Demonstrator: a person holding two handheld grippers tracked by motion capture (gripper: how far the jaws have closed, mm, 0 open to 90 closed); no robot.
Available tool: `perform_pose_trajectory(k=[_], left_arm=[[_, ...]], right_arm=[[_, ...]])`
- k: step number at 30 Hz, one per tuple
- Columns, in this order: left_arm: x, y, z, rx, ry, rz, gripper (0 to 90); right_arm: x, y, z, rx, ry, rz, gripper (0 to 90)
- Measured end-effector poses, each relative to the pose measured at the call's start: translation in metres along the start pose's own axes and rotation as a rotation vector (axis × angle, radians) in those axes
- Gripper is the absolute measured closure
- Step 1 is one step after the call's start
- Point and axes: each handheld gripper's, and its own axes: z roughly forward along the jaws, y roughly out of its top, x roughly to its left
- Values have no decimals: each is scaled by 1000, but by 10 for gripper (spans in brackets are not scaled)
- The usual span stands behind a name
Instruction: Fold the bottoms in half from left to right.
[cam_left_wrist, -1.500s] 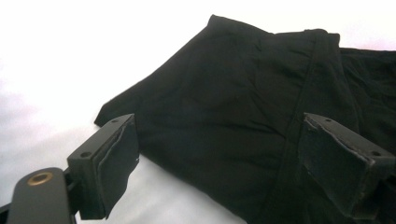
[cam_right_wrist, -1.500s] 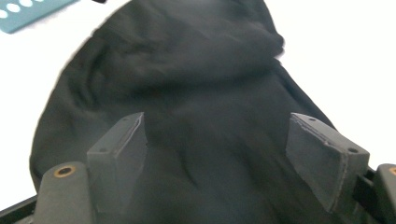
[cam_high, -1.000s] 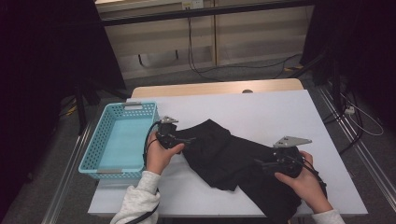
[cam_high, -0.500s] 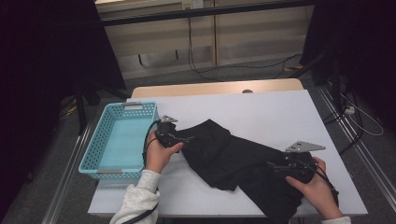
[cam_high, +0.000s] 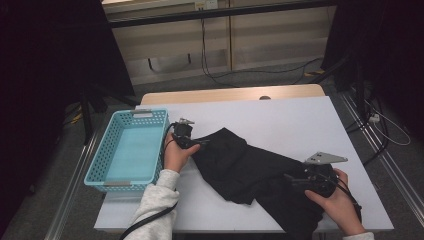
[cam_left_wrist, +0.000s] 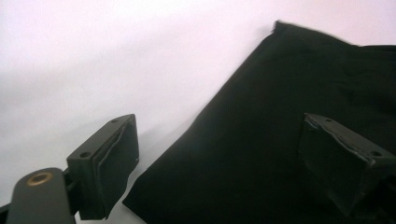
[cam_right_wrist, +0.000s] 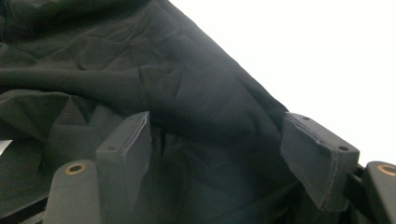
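I am holding both tongs released: left tongs straddling the black garment's nine-o'clock edge, right tongs hovering over its four-o'clock folds (for gripping).

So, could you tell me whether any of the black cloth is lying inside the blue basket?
No, the black cloth lies wholly on the white table, beside the blue basket.

- a light blue mesh basket at the table's left edge;
- the white table;
- black cables across the floor behind it
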Motion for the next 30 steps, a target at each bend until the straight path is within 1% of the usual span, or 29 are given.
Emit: perform_pose_trajectory(k=[1,3,4,6,7,8,9,10,11,13,15,16,17,18,20,21,22,24,25,27,29,30], left_arm=[[1,-2,2,6,-5,-1,125],[1,-2,2,1,-4,-2,127],[1,-3,2,5,-1,8,132],[-2,-3,1,5,0,18,182],[-2,-3,0,13,3,31,226],[-4,-3,-2,20,-10,24,299],[-4,-2,-4,36,-42,9,384],[-6,-1,-4,51,-56,13,442],[-8,0,-4,57,-49,27,468],[-12,1,-4,67,-38,34,553],[-13,1,-4,79,-63,23,655],[-14,0,-4,76,-79,-2,708],[-14,0,-4,76,-79,-2,773],[-16,-1,-4,74,-98,-33,806],[-18,0,-5,83,-91,-18,826],[-19,1,-6,87,-81,-16,831],[-19,2,-8,87,-73,-24,836],[-15,3,-12,71,-61,-39,840],[-12,3,-15,70,-53,-44,843],[-6,4,-22,56,-27,-56,847],[-2,5,-29,38,-16,-62,848],[-1,6,-32,28,0,-66,849]], right_arm=[[1,0,0,2,1,3,250],[3,0,0,2,4,5,250],[4,0,1,-2,4,0,249],[6,0,1,1,6,-2,250],[7,0,1,4,6,-5,249],[7,0,1,4,7,-7,250],[7,0,1,3,7,-6,249],[7,0,1,2,8,-5,250],[7,0,0,2,7,-5,250],[5,0,0,3,4,-3,250],[4,0,-1,2,3,4,251],[3,0,-1,-1,1,2,251],[3,0,-1,-3,0,5,251],[2,0,-1,-3,-1,7,251],[2,0,-1,-2,-1,6,251],[2,0,-1,-2,-2,4,252],[1,-1,-2,-1,-3,4,252],[0,-1,-3,-3,-5,8,252],[-1,-1,-3,-6,-6,8,252],[-2,-1,-5,-8,-9,11,252],[-4,-2,-7,-11,-13,13,253],[-5,-2,-8,-9,-16,21,254]])
